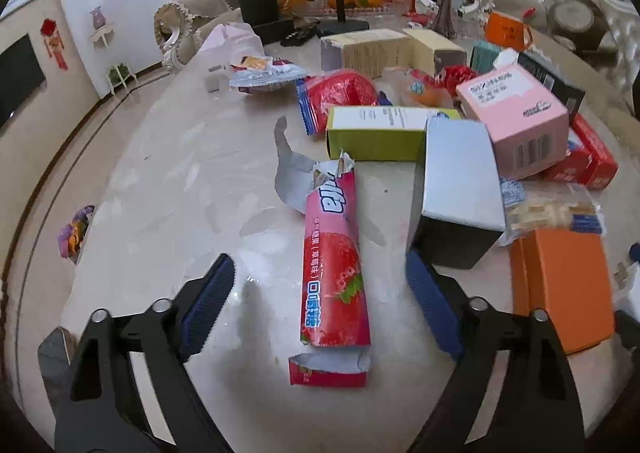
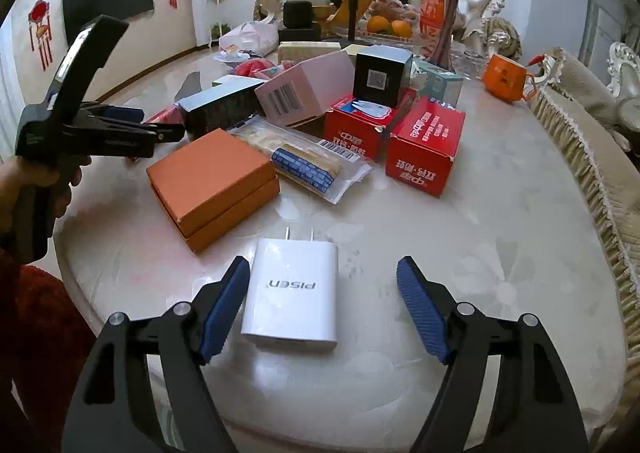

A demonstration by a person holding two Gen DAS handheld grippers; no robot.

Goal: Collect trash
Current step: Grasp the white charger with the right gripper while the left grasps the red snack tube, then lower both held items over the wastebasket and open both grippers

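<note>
Left claw (image 1: pixel 320 289) spread wide, empty; right claw (image 2: pixel 324 301) likewise.

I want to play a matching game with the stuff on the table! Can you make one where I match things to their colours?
Things:
1. Flat square cardboard box
2. Plug-in charger block with two prongs
3. Long torn strawberry candy wrapper
4. Ridged pads on the right claw

Colours:
A. White
B. Blue
C. Orange
D. Pink

Pairs: 1-C, 2-A, 3-D, 4-B
</note>
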